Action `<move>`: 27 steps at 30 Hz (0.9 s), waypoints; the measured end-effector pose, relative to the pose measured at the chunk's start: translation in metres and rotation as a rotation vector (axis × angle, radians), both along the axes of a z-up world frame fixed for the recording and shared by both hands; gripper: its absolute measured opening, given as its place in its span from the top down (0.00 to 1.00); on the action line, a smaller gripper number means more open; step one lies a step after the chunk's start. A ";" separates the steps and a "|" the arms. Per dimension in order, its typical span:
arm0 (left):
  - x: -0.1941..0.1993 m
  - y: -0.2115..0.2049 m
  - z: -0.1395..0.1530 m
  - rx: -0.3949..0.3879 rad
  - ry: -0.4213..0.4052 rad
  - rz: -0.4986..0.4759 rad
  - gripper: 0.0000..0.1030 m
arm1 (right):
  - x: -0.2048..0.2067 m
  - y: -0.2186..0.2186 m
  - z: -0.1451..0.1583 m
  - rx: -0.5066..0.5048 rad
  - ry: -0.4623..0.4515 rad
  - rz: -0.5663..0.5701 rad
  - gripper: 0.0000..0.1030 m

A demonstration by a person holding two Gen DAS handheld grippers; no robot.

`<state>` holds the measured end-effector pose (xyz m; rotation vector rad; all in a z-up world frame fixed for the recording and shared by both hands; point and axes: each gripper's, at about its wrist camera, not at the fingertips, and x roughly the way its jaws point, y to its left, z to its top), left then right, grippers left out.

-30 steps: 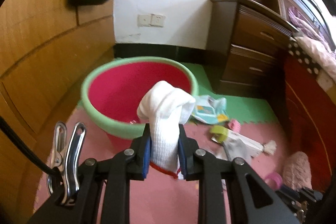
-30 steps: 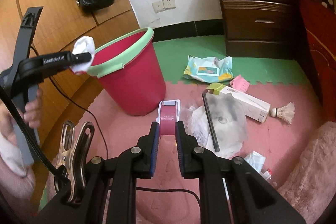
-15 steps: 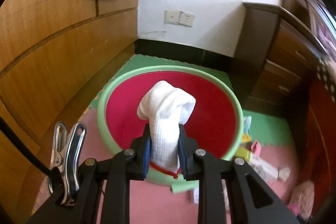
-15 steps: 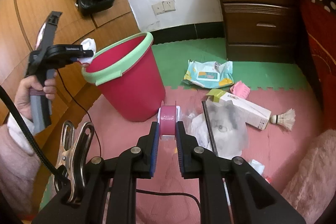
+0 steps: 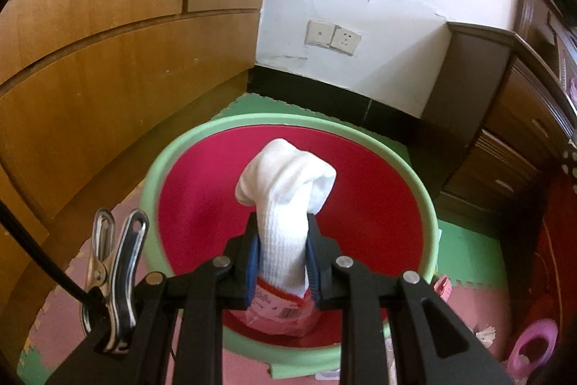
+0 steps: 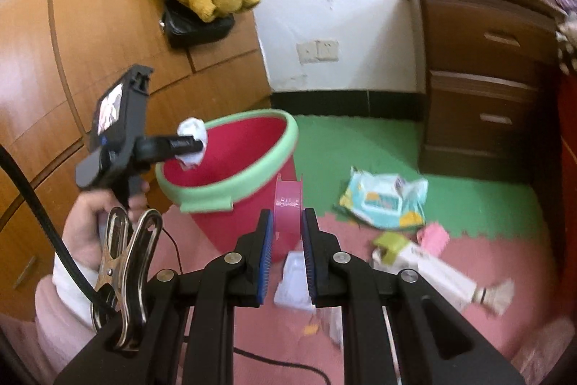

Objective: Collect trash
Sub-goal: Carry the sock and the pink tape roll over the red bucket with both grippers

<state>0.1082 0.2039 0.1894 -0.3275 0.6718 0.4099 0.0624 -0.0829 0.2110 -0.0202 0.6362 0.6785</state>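
the left gripper (image 5: 282, 249) pinches a white sock (image 5: 285, 204) over the red bucket (image 5: 414, 183), the right gripper (image 6: 286, 240) pinches a pink spool (image 6: 287, 204), and the wipes pack (image 6: 384, 201) and box (image 6: 422, 262) wait on the floor.

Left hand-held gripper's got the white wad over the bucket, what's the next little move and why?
Probably open the left hand-held gripper now. Its jaws are clamped on the white wad, which hangs over the red inside of the bucket, so it should fall in. The right hand-held gripper holds a pink spool for afterwards.
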 end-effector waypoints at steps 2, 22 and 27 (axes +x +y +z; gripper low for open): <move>0.000 0.002 -0.002 -0.008 -0.007 -0.005 0.77 | 0.006 0.009 0.004 0.001 -0.017 0.009 0.83; -0.003 0.016 -0.019 -0.057 -0.035 -0.066 0.60 | 0.060 0.113 0.003 0.025 -0.030 0.093 0.83; -0.004 0.016 -0.019 -0.068 -0.043 -0.077 0.58 | 0.070 0.124 -0.004 0.002 -0.027 0.110 0.83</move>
